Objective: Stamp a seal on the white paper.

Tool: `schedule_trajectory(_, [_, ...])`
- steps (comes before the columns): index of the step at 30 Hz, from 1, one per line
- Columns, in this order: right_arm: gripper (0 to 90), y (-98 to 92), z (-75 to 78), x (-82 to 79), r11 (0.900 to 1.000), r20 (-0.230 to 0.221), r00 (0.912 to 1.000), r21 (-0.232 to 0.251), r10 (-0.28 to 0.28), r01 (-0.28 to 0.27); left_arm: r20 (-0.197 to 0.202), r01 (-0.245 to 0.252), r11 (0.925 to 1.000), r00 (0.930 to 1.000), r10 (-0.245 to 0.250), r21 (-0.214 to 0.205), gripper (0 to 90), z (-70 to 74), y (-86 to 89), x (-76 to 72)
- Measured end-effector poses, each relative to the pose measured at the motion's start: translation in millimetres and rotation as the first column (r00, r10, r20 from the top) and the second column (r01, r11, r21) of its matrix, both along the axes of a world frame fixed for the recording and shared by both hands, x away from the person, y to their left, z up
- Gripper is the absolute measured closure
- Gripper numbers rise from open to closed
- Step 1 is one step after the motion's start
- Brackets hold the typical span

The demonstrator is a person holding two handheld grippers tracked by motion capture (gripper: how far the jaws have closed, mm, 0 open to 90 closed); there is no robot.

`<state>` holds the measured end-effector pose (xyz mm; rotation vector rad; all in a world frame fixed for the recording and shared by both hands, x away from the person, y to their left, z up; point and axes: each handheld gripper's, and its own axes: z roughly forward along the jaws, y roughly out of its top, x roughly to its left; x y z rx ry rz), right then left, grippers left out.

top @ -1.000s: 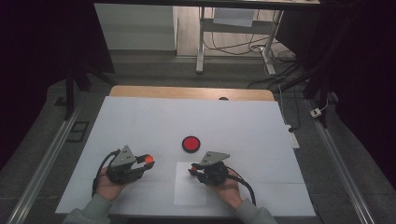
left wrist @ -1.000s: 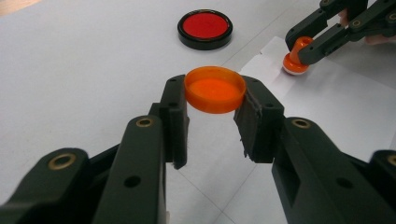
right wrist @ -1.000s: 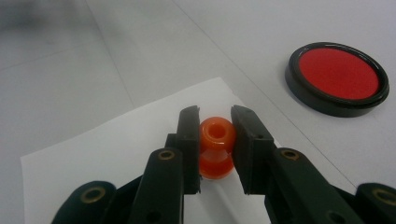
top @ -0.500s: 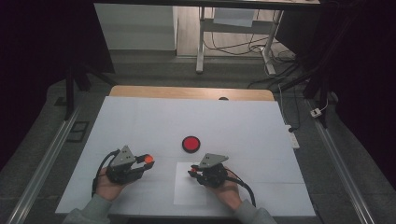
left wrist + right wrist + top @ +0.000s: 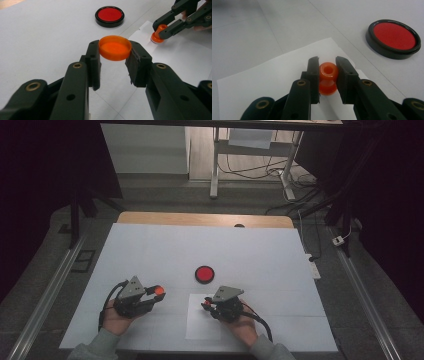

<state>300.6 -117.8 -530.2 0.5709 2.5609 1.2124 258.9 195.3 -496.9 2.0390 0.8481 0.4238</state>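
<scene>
The orange stamp (image 5: 327,78) stands upright on the white paper sheet (image 5: 200,327) at the lower middle of the high view, clamped between the jaws of the right hand-held gripper (image 5: 208,305). Lower left, the left hand-held gripper (image 5: 156,293) is closed on the orange cap (image 5: 115,47), lifted above the counter (image 5: 150,250). The red ink pad (image 5: 204,274) lies just above the paper at centre frame.

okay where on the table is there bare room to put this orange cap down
The table is bare along its far half beyond the red ink pad, and left of the left gripper holding the orange cap. It is crowded around the paper sheet, where the right gripper holds the orange stamp.
</scene>
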Motion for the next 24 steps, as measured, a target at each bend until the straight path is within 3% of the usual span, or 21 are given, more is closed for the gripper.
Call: schedule_trajectory(24, [73.3, 0.7, 0.4, 0.2, 0.9999, -0.002, 1.0000, -0.012, 0.001, -0.001, -0.002, 0.001, 1.0000, 1.0000, -0.001, 0.001, 64.8, -0.3, 0.3, -0.2])
